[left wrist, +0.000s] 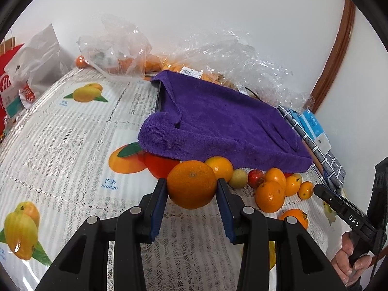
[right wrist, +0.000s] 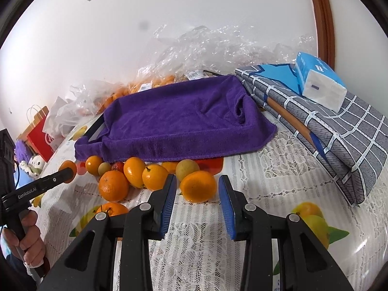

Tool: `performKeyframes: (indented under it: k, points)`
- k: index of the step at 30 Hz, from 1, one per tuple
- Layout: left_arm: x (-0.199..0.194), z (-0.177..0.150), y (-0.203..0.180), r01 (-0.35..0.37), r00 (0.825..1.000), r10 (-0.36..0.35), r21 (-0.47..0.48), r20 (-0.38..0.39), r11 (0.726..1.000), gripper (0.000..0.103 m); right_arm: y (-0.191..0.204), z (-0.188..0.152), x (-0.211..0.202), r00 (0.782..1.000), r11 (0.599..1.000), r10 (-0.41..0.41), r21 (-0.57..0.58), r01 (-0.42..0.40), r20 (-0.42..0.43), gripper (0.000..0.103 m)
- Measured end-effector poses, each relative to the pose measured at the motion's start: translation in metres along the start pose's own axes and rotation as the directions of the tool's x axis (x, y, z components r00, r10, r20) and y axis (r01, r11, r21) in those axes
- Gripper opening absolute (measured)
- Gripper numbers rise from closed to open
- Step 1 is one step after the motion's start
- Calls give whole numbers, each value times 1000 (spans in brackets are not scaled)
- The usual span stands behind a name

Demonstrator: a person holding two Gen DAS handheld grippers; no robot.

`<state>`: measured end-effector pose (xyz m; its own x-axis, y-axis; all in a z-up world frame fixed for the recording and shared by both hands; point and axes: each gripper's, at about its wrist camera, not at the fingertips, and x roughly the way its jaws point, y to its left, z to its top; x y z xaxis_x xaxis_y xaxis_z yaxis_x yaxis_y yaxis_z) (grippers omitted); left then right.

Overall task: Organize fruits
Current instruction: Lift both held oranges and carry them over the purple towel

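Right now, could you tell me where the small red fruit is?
In the left wrist view the small red fruit lies right of centre at the purple towel's front edge, between a pale green fruit and an orange citrus.

Home room: bench (left wrist: 72, 131) with lace fruit-print cover, folded bedding (right wrist: 339, 131), tissue pack (right wrist: 320, 82), shopping bags (left wrist: 31, 60), plush toys (right wrist: 31, 162) at far-left edge.

Both fisheye views look forward and slightly down from low over the lace-covered worktop (left wrist: 72, 126), close to the fruit. They share the purple terry towel (left wrist: 218, 121) at frame centre (right wrist: 179, 121); each sees the other tongs at its frame edge.
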<state>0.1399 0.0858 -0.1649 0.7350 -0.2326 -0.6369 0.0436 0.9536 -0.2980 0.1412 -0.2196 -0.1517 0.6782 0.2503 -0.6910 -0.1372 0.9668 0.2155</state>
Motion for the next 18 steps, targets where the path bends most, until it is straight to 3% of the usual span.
performKeyframes:
  k: [8,18]
  points:
    - [3,1,9,9,1000,-10,-49,-13,999,38,-1,0,-1,1000,1000,8,5,-8,6,37]
    - [-2,0,7,24,1000,-24,-42,13,999,38,0,-1,-2,1000,1000,17,2,-17,13,37]
